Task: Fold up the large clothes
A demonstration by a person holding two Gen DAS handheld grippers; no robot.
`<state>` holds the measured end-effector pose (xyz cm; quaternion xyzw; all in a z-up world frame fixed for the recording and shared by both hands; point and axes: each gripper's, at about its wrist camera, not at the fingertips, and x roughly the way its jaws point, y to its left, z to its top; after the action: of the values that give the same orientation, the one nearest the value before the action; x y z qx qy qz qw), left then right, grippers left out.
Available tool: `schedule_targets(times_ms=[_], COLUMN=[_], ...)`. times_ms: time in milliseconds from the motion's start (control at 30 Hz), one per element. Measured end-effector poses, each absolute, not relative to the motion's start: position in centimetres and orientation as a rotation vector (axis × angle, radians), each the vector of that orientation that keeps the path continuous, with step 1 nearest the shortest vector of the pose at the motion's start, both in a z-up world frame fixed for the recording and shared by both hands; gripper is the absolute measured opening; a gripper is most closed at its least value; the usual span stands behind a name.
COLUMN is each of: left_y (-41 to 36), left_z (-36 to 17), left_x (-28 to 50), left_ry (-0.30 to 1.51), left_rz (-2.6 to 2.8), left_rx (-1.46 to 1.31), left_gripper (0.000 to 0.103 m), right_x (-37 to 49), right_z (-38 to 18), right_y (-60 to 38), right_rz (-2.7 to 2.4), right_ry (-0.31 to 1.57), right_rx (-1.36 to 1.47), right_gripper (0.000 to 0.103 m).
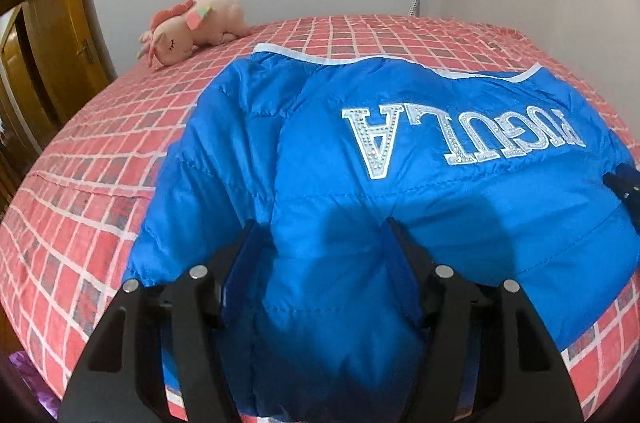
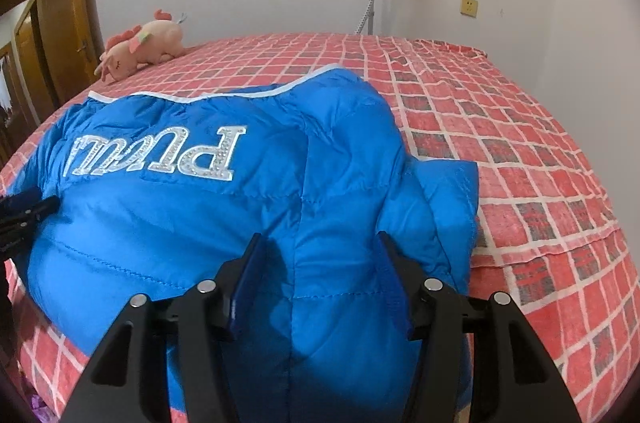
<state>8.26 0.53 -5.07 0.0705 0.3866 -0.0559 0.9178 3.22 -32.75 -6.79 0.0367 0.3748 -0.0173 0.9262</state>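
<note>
Two grippers, left (image 1: 320, 243) and right (image 2: 318, 259), each spread wide around a puffy fold of the blue jacket (image 1: 400, 191) lying on the checked bed (image 1: 100, 183), pinch nothing, so the slick padding may slip free.

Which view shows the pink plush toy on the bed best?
The left wrist view: the plush toy is larger there, closed eye and pink mane clear. The right wrist view shows it smaller, near the bed's far left corner.
</note>
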Motion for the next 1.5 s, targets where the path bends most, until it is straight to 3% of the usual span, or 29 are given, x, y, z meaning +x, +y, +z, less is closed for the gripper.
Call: schedule_targets(times_ms=[400,1000,1333,1433,1500], left_y=[-0.8,-0.3,0.6,2.9,4.6], left_z=[-3.0,-5.3,-3.6,-1.7,-0.7], left_x=[5.8,7.2,6.4,5.4,5.0], left_ry=[0.76,0.779,0.795,0.752,0.738], left_rz=[-0.113,-0.125,-0.145,-0.092,-0.038], left_rx=[0.161,0.153,0.118,0.094,0.108], left_gripper=[0.062,0.064,0.064,0.069,0.08], right_x=[1.4,3.0,2.3,1.6,1.1], right_z=[-3.9,-6.9,-5.6,-4.5,-3.8], right_y=[-31.5,-31.0,-31.5,-32.0,-32.5], right_rz=[0.006,-0.026,-0.013,-0.003,-0.016], right_ry=[0.72,0.755,0.769,0.766,0.762], right_rx=[0.095,0.066,0.09,0.098,0.09], right_gripper=[0.055,0.055,0.056,0.056,0.056])
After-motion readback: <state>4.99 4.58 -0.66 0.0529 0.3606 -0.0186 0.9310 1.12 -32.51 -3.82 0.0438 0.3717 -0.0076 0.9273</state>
